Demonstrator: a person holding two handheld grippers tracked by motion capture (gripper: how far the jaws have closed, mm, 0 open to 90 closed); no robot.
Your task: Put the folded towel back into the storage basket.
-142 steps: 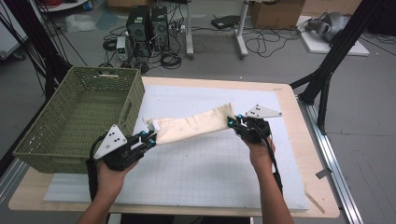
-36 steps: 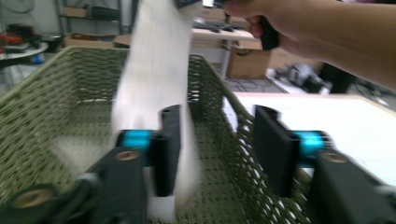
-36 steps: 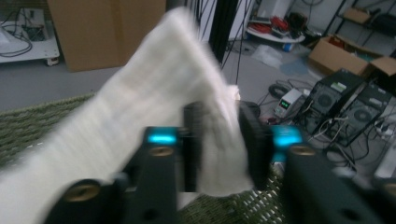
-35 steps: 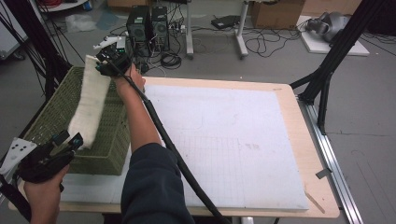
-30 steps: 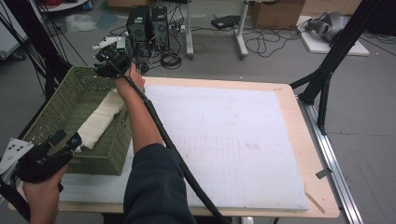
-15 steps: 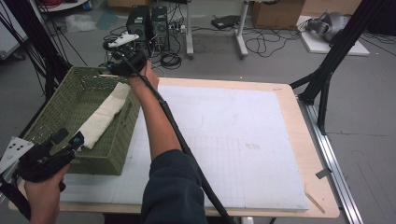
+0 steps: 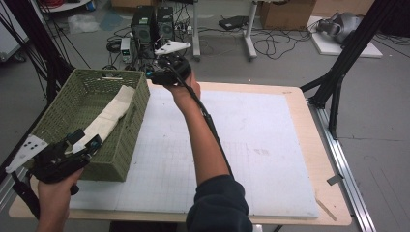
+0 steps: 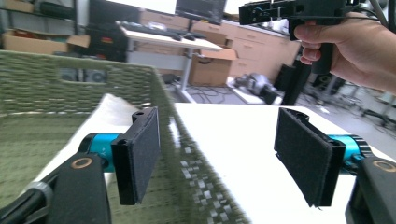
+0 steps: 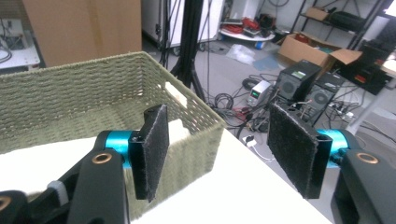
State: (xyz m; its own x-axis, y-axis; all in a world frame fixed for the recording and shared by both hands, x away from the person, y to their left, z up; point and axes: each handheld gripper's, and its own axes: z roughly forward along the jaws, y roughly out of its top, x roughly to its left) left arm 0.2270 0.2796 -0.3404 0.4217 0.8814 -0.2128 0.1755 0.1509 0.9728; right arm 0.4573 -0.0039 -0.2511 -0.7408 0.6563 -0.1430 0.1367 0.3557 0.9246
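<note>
left gripper (image 7: pixel 82 144): jaws wide apart, holding nothing, at the near corner of the green basket (image 7: pixel 58 121) | right gripper (image 7: pixel 151 75): jaws wide apart, holding nothing, up by the basket's far corner | white cloth (image 7: pixel 109 118): lying inside the basket, along its right wall | basket: on the table (image 7: pixel 270 145), left side

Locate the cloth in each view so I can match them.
High view: cloth lies diagonally inside the basket.
Left gripper view: pale strip behind the left jaw.
Right gripper view: white patch inside the basket's near corner.
Shared landmark: the basket.
</note>
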